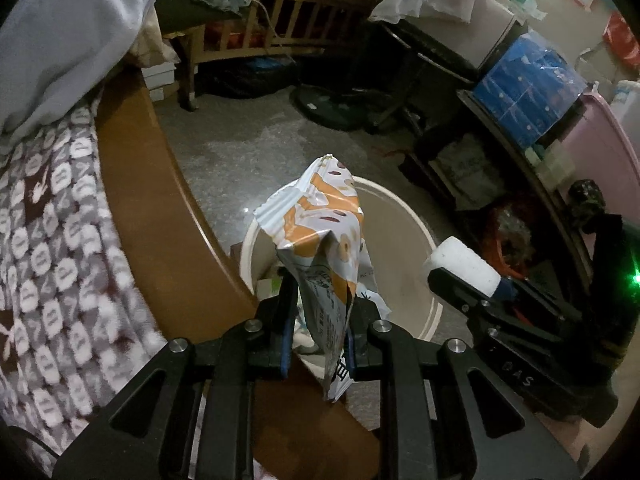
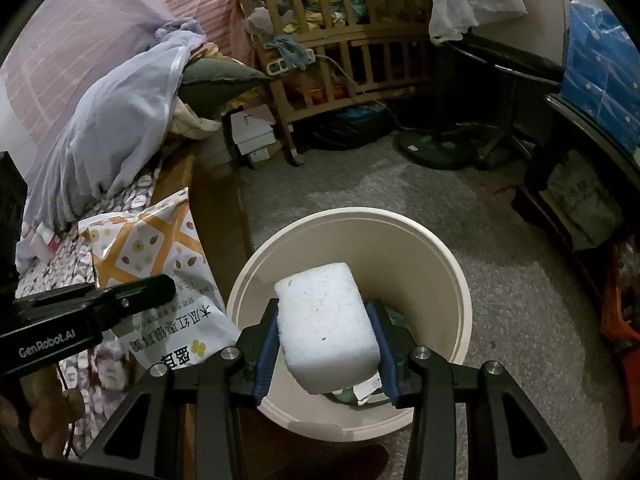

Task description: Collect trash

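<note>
Over the round cream bin (image 2: pixel 448 260) in the lower middle of the right wrist view, the right gripper (image 2: pixel 326 344) clamps a white foam block (image 2: pixel 328 320) — its blue pads (image 2: pixel 267 350) press on both sides of the block, which hangs above the bin's opening. Some scraps lie at the bin's bottom, mostly hidden under the block.

In the left wrist view, the left gripper (image 1: pixel 316 332) pinches a crumpled orange-and-white snack bag (image 1: pixel 320 232) near its lower end, fingers nearly pressed together on the thin foil. The bag stands up from the fingers in front of the bin (image 1: pixel 404 216) — whether it is over the opening or just beside the rim cannot be told. At the left of both frames runs a brown wooden bed edge (image 1: pixel 152 208) with a patterned blanket (image 1: pixel 52 240). A wooden crib (image 2: pixel 340 52) stands in the upper middle, across the grey floor (image 2: pixel 360 184).
</note>
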`<state>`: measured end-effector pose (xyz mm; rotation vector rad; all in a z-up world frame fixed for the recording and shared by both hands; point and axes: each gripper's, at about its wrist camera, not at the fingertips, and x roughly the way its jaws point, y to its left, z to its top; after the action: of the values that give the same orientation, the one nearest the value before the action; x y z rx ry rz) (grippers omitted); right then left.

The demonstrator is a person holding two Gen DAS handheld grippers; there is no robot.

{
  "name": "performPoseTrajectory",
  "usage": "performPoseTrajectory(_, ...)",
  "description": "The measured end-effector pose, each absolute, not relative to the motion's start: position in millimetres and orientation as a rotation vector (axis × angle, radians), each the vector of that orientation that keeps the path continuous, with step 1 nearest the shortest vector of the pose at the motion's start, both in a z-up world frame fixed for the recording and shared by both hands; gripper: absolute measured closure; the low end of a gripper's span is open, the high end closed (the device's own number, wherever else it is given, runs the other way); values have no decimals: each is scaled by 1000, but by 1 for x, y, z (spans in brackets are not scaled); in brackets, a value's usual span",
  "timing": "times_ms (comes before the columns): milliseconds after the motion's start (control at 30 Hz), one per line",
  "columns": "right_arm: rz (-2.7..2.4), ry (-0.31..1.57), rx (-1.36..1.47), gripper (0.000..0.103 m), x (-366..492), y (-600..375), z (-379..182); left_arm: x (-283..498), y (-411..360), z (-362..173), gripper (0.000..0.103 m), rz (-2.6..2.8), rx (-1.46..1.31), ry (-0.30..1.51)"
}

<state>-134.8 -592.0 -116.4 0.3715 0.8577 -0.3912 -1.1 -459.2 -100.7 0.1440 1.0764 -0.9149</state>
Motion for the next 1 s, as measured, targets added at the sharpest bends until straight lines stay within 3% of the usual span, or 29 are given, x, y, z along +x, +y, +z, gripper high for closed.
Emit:
performPoseTrajectory(133,-423,845,385,56,-137,-597,-116,-6,-462,-98,74,-939,138,1057)
performPoseTrajectory(200,-430,848,409,53,-138,-600,-117,-6,-460,-97,51,-934,140,1049)
performPoseTrajectory(233,-429,847,421,49,-139,-600,-118,-7,-457,-97,47,-932,134,1041)
performPoseTrajectory(1000,-505,633,233,40,-165,-525,-45,-35,-370,-39,45,-742,135,734)
